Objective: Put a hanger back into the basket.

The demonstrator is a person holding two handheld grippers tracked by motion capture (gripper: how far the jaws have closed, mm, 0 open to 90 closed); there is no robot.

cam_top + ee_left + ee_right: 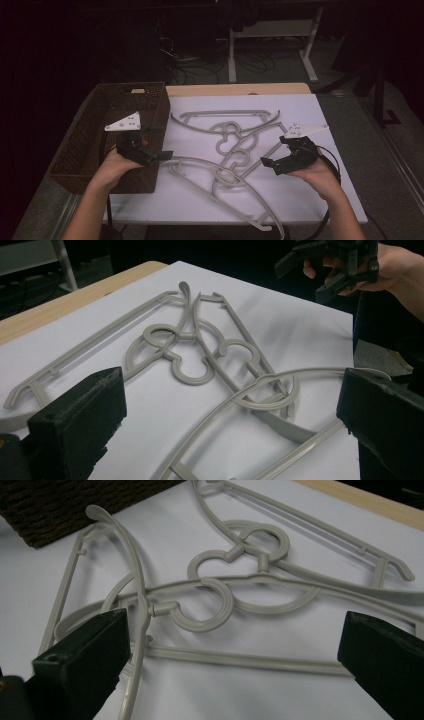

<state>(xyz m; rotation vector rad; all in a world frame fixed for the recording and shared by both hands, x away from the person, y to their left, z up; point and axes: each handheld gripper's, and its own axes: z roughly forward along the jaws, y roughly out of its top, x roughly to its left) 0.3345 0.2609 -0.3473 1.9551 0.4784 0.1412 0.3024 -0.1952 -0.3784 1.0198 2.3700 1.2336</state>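
Both grippers' fingers (75, 425) gape empty, tangled grey hangers (225, 150) lying on the table between them.

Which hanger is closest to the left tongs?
The front hanger, nearest the person: its curved arm ends by the left tongs at the basket. The other two lie farther back.

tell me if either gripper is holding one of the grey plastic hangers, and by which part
Nothing is held: left gripper and right gripper are open above the grey plastic hangers.
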